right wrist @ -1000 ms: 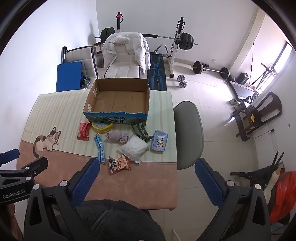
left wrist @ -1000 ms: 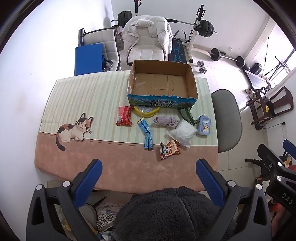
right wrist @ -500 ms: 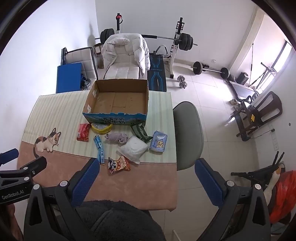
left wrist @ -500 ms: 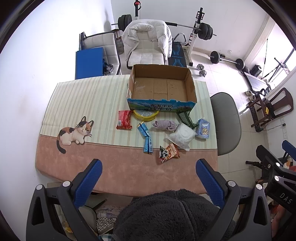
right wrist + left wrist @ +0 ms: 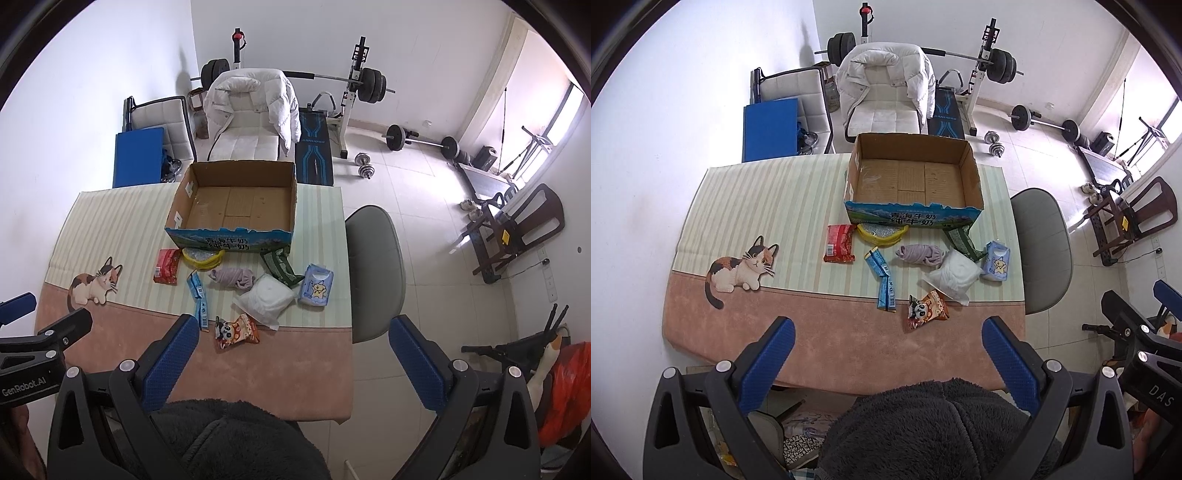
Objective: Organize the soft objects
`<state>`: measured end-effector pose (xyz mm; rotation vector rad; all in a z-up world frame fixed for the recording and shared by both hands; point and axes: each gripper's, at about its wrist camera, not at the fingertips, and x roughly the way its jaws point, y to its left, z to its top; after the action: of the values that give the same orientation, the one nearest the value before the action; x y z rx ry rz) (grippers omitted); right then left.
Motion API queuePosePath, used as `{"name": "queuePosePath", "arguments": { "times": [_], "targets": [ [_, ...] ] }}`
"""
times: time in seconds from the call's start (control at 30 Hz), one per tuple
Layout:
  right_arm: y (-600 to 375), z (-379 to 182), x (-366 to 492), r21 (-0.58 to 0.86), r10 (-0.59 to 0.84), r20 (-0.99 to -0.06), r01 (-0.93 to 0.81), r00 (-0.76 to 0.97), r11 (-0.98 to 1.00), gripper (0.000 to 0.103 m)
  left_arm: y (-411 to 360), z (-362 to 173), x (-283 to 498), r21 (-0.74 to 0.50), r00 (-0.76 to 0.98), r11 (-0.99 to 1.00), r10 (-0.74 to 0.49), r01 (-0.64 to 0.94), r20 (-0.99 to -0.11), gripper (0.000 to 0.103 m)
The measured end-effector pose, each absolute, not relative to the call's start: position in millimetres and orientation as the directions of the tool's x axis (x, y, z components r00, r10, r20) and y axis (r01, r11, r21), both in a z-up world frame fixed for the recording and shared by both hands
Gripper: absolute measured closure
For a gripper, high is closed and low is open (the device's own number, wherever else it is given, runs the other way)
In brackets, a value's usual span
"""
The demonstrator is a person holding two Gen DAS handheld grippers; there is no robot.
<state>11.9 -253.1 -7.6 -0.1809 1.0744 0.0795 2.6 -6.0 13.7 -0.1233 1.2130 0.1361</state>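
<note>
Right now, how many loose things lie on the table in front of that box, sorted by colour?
Red: 1, red packet
Yellow: 1, yellow bag
Blue: 2, blue sachet strip, tissue pack
Purple: 1, cloth
White: 1, white bag
Green: 1, green packet
Orange: 1, snack bag
Total: 8

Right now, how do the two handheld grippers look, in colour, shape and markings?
Both are alike: the left gripper and the right gripper each have a black plastic frame with silver screws and two wide jaws faced with textured blue pads. White lettering "GenRobot.AI" marks the side of the left one and "DAS" the side of the right one. No cables show. A dark fleece sleeve lies below.
</note>
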Motion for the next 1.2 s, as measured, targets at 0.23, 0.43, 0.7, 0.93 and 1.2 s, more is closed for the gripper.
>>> {"name": "queuePosePath", "arguments": {
  "times": [0.23, 0.43, 0.7, 0.93, 1.2],
  "targets": [
    [-253.3, -3.6, 12.2, -0.106, -0.017, -0.879, -0.162, 0.477, 0.981, 0.000, -5.9, 13.4, 1.4, -0.022, 0.345, 0.985, 0.040, -0.173, -0.938, 0.000],
    [-250.6, -3.4, 12.1, -0.108, -0.015, -0.877, -0.167, 0.480, 0.980, 0.000, -6.6, 12.8, -0.7, -0.024, 0.343, 0.985, 0.038, -0.174, -0.939, 0.000],
    [-247.5, -8.5, 8.9, -0.113, -0.012, -0.875, -0.179, 0.484, 0.977, 0.000, -9.0, 13.4, -2.0, -0.022, 0.347, 0.985, 0.039, -0.171, -0.937, 0.000],
    [-247.4, -8.5, 4.1, -0.112, -0.010, -0.868, -0.178, 0.496, 0.978, 0.000, -10.0, 14.4, -2.5, -0.020, 0.349, 0.986, 0.040, -0.168, -0.936, 0.000],
    [-247.2, -7.7, 5.1, -0.112, -0.009, -0.868, -0.177, 0.496, 0.978, 0.000, -9.0, 17.7, -2.4, -0.019, 0.357, 0.985, 0.043, -0.170, -0.933, 0.000]
  ]
}}
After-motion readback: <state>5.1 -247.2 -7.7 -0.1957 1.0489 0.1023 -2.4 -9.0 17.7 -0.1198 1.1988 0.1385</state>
